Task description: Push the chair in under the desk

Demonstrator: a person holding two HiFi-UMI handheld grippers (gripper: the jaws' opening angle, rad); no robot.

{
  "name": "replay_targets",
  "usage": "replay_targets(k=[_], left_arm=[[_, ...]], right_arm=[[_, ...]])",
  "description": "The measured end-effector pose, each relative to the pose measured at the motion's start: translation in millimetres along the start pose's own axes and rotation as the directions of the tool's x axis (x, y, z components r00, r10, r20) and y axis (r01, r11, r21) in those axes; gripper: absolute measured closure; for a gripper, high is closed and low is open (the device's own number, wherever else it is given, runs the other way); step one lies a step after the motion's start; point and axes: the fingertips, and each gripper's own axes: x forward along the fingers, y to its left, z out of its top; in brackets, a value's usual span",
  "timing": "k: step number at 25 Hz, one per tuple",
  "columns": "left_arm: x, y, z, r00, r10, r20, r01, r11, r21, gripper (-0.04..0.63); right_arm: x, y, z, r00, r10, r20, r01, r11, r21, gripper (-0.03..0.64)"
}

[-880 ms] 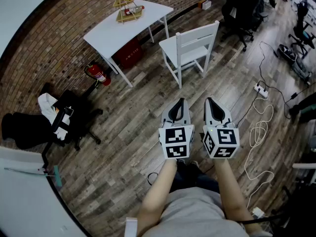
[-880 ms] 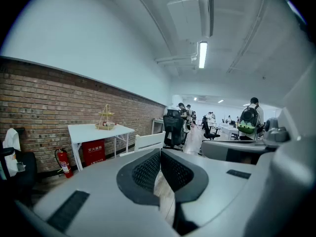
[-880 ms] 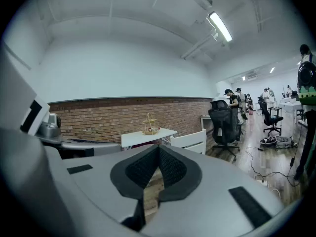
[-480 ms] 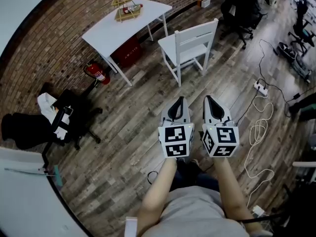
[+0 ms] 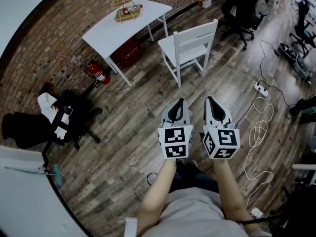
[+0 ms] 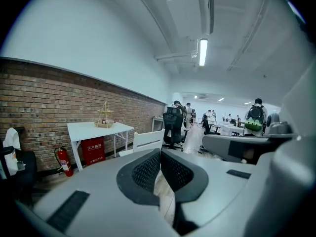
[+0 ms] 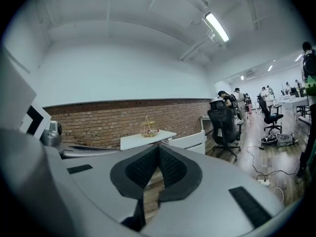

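A white wooden chair (image 5: 190, 47) stands on the plank floor, pulled out from the white desk (image 5: 126, 24) by the brick wall, its seat side toward the desk. The chair (image 6: 147, 141) and the desk (image 6: 98, 131) also show ahead in the left gripper view, and the chair (image 7: 190, 142) and the desk (image 7: 147, 138) in the right gripper view. My left gripper (image 5: 181, 100) and right gripper (image 5: 209, 99) hang side by side well short of the chair's back, both shut with nothing between the jaws.
A red box (image 5: 129, 53) sits under the desk, and a wire stand (image 5: 126, 5) on its top. A fire extinguisher (image 5: 97, 74) and a black office chair (image 5: 66, 118) stand to the left. A power strip (image 5: 261, 89) and white cable (image 5: 256, 132) lie on the right; black chairs (image 5: 240, 9) stand behind.
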Motion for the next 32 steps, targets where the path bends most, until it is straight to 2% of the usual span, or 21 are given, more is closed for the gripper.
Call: replay_targets(k=[10, 20, 32], left_arm=[[16, -28, -9, 0.999, 0.006, -0.036, -0.006, 1.000, 0.004, 0.578], [33, -12, -18, 0.996, 0.067, -0.064, -0.067, 0.998, -0.001, 0.580], [125, 16, 13, 0.999, 0.014, -0.050, -0.013, 1.000, 0.019, 0.579]], right_arm=[[1, -40, -3, 0.999, 0.038, -0.019, -0.037, 0.998, 0.054, 0.601], [20, -49, -8, 0.996, 0.080, -0.032, -0.077, 0.993, 0.088, 0.601], [109, -72, 15, 0.998, 0.054, -0.019, -0.053, 0.996, 0.075, 0.601]])
